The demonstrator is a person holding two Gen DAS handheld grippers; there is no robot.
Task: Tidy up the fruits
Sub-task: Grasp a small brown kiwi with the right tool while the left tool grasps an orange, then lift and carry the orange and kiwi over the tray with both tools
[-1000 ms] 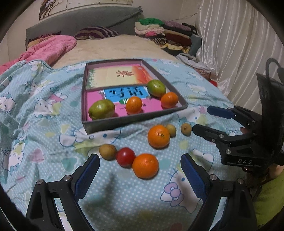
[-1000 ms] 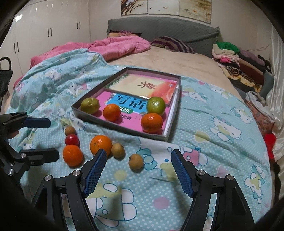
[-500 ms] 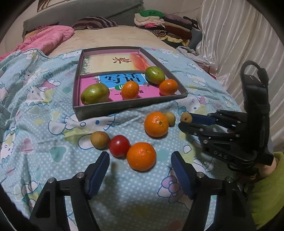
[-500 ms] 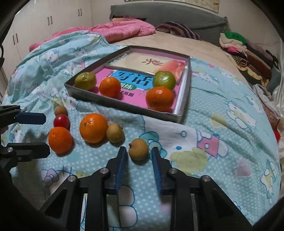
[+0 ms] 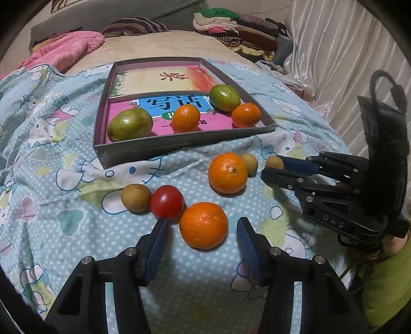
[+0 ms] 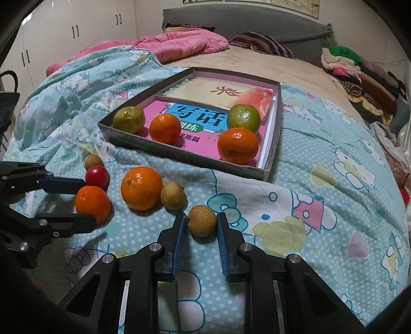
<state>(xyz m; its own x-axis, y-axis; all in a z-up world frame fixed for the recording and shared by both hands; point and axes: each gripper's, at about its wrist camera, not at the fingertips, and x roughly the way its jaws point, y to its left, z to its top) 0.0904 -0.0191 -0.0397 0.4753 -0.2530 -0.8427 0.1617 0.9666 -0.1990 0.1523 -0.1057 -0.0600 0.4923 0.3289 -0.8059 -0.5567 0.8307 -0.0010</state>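
A grey box [image 5: 179, 144] on the bed holds two green fruits and two oranges. Loose fruit lies in front of it. My left gripper [image 5: 203, 226] is open with its pads on either side of a near orange [image 5: 203, 225], beside a red tomato [image 5: 167, 201] and a brown longan [image 5: 135, 197]. My right gripper [image 6: 201, 221] is narrowly open around a small brown longan [image 6: 201, 220]; its pads stand close to it, and contact is unclear. A bigger orange [image 6: 141, 188] and another longan [image 6: 173, 194] lie just beyond.
The bed has a blue cartoon-print blanket [image 6: 308, 205]. A pink quilt [image 6: 179, 46] and pillows lie at the far end. Folded clothes [image 5: 231, 23] are stacked at the far right, with white curtains [image 5: 346, 51] beside them.
Both grippers moved forward and down toward the fruit and narrowed. The left now straddles the near orange; the right now straddles the small longan.
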